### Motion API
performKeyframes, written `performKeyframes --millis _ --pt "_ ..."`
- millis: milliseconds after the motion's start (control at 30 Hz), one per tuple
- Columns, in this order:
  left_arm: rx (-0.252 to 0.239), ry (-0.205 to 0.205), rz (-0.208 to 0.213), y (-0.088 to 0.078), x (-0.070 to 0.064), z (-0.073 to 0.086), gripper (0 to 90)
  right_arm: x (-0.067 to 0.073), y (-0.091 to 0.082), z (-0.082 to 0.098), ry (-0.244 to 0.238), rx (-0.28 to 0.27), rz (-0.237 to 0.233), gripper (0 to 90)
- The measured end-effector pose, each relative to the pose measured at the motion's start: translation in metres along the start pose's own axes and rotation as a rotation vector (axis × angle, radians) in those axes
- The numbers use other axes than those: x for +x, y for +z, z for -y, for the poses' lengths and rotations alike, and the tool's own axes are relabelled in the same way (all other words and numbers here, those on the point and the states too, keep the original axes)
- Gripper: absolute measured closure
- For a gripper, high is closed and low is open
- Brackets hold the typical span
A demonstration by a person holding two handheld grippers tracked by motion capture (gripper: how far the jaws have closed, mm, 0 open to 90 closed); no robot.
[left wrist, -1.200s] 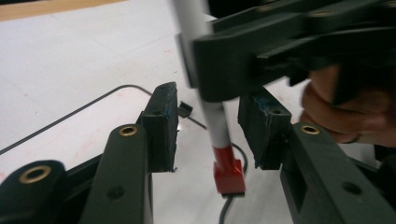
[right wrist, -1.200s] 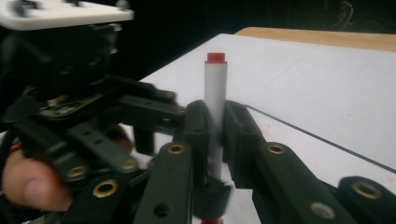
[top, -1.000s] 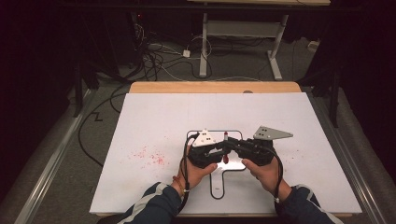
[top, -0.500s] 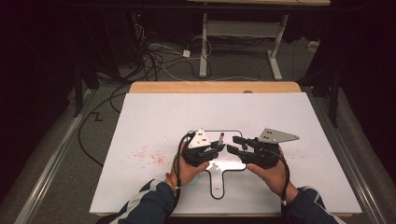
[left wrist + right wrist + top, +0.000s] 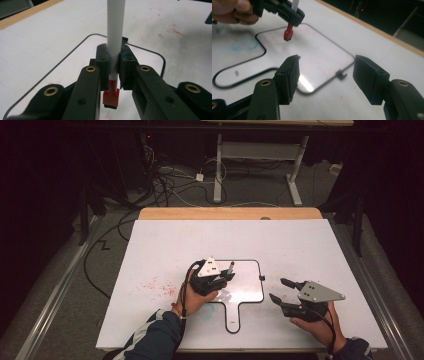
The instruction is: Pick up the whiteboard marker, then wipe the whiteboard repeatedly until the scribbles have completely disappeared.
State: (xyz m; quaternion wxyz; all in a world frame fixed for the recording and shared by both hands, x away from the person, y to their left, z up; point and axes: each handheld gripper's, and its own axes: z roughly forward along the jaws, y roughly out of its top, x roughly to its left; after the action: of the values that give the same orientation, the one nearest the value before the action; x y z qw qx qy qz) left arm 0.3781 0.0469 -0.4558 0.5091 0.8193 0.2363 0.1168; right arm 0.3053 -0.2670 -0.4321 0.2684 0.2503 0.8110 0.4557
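Two hand-held grippers: one per hand, left hand-held gripper (image 5: 223, 278) and right hand-held gripper (image 5: 284, 290), well apart
One marker: white barrel with a red end, marker (image 5: 114, 45) clamped between the left jaws, red end pointing down at the board
Marker top: cut off by the upper edge of the left gripper view, so its full length cannot be told
One whiteboard: small paddle-shaped whiteboard (image 5: 247, 285) with a black rim and a short handle, lying flat on the desk (image 5: 310, 245)
Left state: closed tight on the marker barrel, over the board's left part
Right state: jaws spread wide with nothing between them, just right of the board
Hard to make out: faint blue scribble (image 5: 243, 45) near the handle; red smudges (image 5: 157, 285) on the desk left of the board
Hidden: left hand's fingers mostly under the gripper body
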Motion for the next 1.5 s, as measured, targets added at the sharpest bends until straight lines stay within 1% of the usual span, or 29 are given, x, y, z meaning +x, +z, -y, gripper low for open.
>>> performKeyframes --millis 67,100,133,167,200,233,267,300,367,400,467,533,567,600,633,667,700,733,767,900,933,967,1033,1100,1167,1267,1333,1400,1500 --pt "0.006 0.004 -0.008 0.0 0.0 0.0 78.2 0.001 -0.003 0.008 -0.006 0.023 0.0 38.1" --pt "0.036 0.056 -0.019 -0.003 0.005 0.0 78.2 0.001 -0.003 0.008 -0.006 0.023 0.0 38.1" --pt "0.034 0.052 -0.019 -0.003 0.006 0.0 78.2 0.001 -0.005 0.014 -0.023 0.034 0.002 36.0" --pt "0.04 0.052 -0.022 -0.002 0.007 0.0 78.2 0.001 -0.006 0.015 -0.028 0.033 0.004 36.0" --pt "0.044 0.051 -0.019 -0.002 0.008 0.001 78.2 0.001 -0.006 0.015 -0.028 0.033 0.004 36.0" --pt "0.048 0.047 -0.014 -0.002 0.009 0.002 78.2 -0.001 -0.005 0.015 -0.029 0.023 0.016 35.4" --pt "0.048 0.045 -0.017 -0.002 0.009 0.003 78.1 -0.002 -0.005 0.014 -0.018 0.017 0.021 35.4" --pt "0.045 0.042 -0.026 -0.003 0.011 0.005 78.1 -0.003 -0.004 0.014 -0.016 0.014 0.022 36.1" --pt "0.043 0.044 -0.027 -0.004 0.011 0.006 78.1 -0.003 -0.003 0.014 -0.014 0.016 0.016 36.3" --pt "0.048 0.052 -0.041 -0.005 0.012 0.008 78.2 -0.003 -0.001 0.014 -0.017 0.018 0.01 36.4" --pt "0.049 0.054 -0.043 -0.005 0.013 0.01 78.2 -0.001 0.001 0.015 -0.026 0.03 0.005 36.5" --pt "0.051 0.06 -0.06 -0.004 0.013 0.014 78.3 0.001 0.003 0.015 -0.037 0.03 0.003 36.5" --pt "0.041 0.061 -0.059 -0.005 0.014 0.015 78.3 0.002 0.003 0.014 -0.044 0.032 0.007 36.4" --pt "0.03 0.068 -0.073 -0.007 0.012 0.018 78.3 0.002 0.003 0.014 -0.049 0.028 0.007 36.5" --pt "0.03 0.068 -0.073 -0.007 0.012 0.018 78.3 0.002 0.003 0.013 -0.056 0.026 0.008 36.5" --pt "0.028 0.074 -0.078 -0.009 0.011 0.02 78.3 0.002 0.003 0.013 -0.056 0.026 0.008 36.5" --pt "0.04 0.085 -0.078 -0.013 0.01 0.021 78.4 0.002 0.002 0.013 -0.051 0.016 0.008 36.5" --pt "0.044 0.09 -0.077 -0.015 0.009 0.021 78.4 0.002 0.002 0.014 -0.048 0.018 0.007 36.5" --pt "0.042 0.091 -0.076 -0.016 0.009 0.023 78.4 0.002 0.003 0.015 -0.05 0.027 0.004 36.4" --pt "0.019 0.062 -0.063 -0.027 0.013 0.032 78.4 0.001 0.003 0.016 -0.054 0.038 0.012 36.2" --pt "0.019 0.062 -0.063 -0.027 0.013 0.032 78.4 0.002 0.002 0.015 -0.056 0.033 0.015 36.2" --pt "0.015 0.059 -0.057 -0.03 0.013 0.035 78.4 0.002 0.002 0.015 -0.06 0.03 0.016 36.2" --pt "0.023 0.076 -0.055 -0.041 0.012 0.04 78.5 0.005 0.0 0.015 -0.068 0.029 0.021 36.3" --pt "0.021 0.077 -0.053 -0.043 0.012 0.042 78.5 0.006 0.0 0.017 -0.079 0.036 0.016 36.3" --pt "0.024 0.066 -0.05 -0.05 0.013 0.047 78.5 0.006 -0.001 0.018 -0.09 0.048 0.019 36.3" --pt "0.023 0.059 -0.054 -0.053 0.013 0.049 78.5 0.008 -0.002 0.016 -0.091 0.041 0.021 36.3" --pt "0.024 0.056 -0.054 -0.051 0.012 0.048 78.5 0.008 -0.002 0.016 -0.094 0.04 0.02 36.3" --pt "0.032 0.08 -0.028 -0.037 0.008 0.041 78.5 0.01 0.0 0.016 -0.114 0.052 0.014 36.2" --pt "0.027 0.093 0.007 -0.021 0.004 0.033 78.5 0.01 0.002 0.017 -0.111 0.056 0.008 36.1"
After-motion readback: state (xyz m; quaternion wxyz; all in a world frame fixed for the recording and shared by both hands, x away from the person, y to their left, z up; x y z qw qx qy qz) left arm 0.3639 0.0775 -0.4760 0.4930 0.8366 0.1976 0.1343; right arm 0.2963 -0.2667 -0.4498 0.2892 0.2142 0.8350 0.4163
